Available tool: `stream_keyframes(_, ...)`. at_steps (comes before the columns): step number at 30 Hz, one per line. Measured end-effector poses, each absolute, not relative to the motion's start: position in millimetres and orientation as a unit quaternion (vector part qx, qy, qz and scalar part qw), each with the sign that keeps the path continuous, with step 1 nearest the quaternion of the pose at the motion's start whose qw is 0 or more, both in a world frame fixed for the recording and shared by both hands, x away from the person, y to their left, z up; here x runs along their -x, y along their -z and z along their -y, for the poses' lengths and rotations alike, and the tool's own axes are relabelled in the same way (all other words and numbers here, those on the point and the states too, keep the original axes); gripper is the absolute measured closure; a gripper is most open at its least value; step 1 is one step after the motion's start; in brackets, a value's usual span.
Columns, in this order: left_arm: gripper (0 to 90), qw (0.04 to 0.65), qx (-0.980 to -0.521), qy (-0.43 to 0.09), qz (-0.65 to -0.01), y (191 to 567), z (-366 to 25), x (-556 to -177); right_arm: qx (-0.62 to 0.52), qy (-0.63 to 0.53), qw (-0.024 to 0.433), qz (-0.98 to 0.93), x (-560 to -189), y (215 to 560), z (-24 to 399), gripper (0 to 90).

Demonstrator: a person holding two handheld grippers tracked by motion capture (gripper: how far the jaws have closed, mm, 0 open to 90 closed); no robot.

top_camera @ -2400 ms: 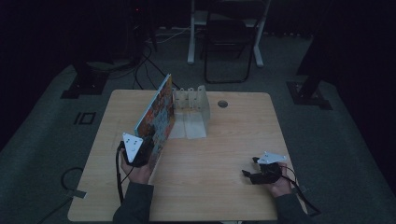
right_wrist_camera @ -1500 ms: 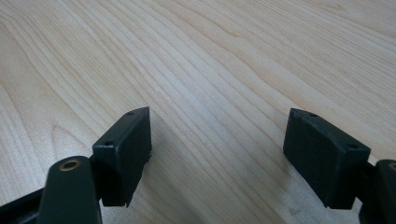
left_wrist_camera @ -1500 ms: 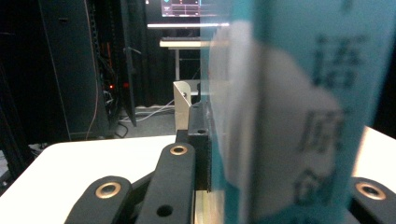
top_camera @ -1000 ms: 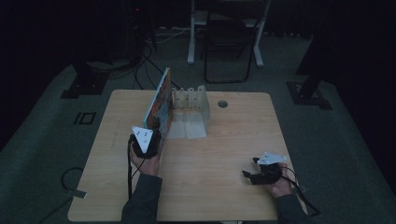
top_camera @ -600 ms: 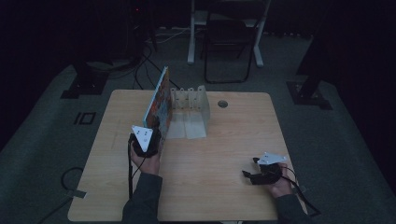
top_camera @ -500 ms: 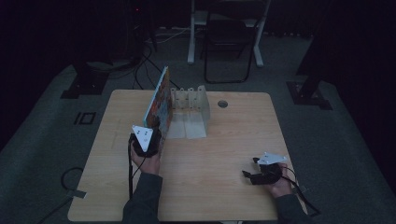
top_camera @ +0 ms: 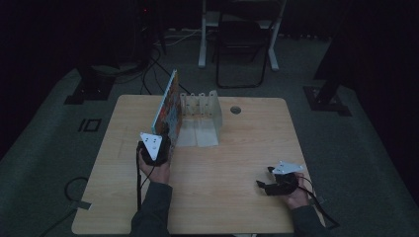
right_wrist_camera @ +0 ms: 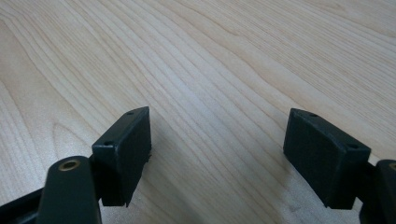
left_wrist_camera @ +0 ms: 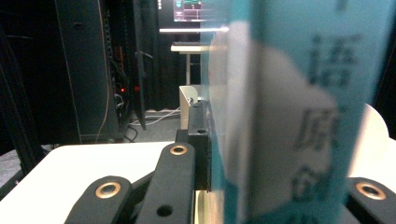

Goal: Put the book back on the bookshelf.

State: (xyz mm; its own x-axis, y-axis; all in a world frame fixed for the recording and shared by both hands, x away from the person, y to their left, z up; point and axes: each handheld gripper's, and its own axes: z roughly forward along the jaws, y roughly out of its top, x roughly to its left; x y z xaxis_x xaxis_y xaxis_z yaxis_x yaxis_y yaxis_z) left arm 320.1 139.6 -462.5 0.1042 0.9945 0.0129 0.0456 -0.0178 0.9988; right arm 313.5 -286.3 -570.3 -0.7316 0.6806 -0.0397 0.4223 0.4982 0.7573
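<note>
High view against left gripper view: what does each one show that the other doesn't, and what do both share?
High view: the right gripper resting on the table, jaws open, and the book's colourful cover. Left gripper view: printed characters on the book's blue spine. Both: the left gripper shut on the upright book, beside the white rack.

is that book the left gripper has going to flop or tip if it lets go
The book looks thin and tall, standing on edge, so it would probably tip without the left hand-held gripper clamping it. Its cover seems fairly stiff, staying flat. The white rack beside it might catch it.
</note>
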Motion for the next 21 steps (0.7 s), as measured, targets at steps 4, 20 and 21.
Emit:
stream_keyframes(4,81.2,0.514,-0.538,-0.463,-0.482,463.9,-140.3,-320.7,-0.325,-0.381,0.17,-0.849,-313.4,570.3,286.3,23.0)
stream_keyframes(20,81.0,0.512,-0.543,-0.466,-0.474,471.6,-140.7,-319.4,-0.324,-0.381,0.17,-0.849,-312.7,570.3,286.2,23.0)
stream_keyframes(21,81.0,0.511,-0.544,-0.467,-0.473,472.6,-141.2,-318.5,-0.324,-0.381,0.171,-0.849,-312.6,570.3,286.2,23.0)
